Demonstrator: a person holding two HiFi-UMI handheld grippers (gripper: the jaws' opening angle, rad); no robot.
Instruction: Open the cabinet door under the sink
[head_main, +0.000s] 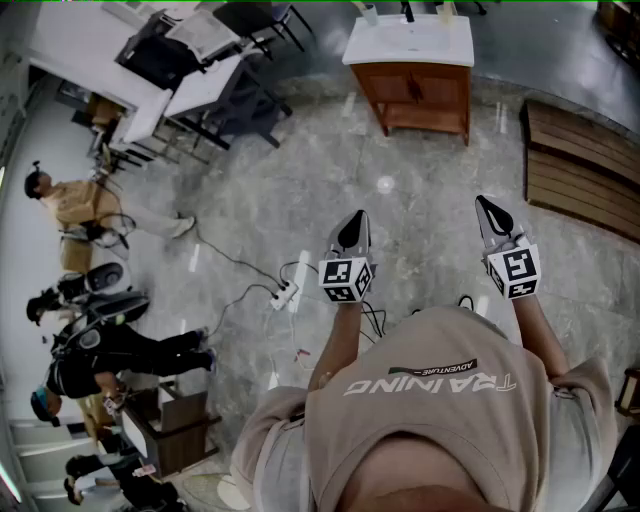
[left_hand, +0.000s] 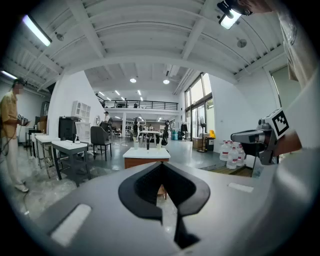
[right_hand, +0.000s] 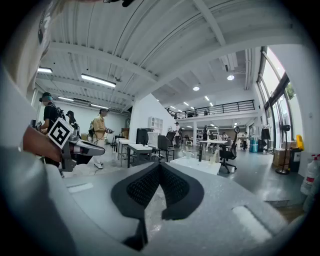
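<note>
Well, walk up to cabinet first, then part left gripper and right gripper, both pinched together, empty.

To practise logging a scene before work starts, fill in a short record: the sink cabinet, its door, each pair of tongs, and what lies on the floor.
Sink cabinet: wooden, white sink on top, across the floor ahead of the person
Door: looks shut, nothing touching it
Left tongs: jaws together, empty, in the air, far from the cabinet
Right tongs: jaws together, empty, also far off
Floor: power strip with cables
Task stage: door not yet reached
</note>
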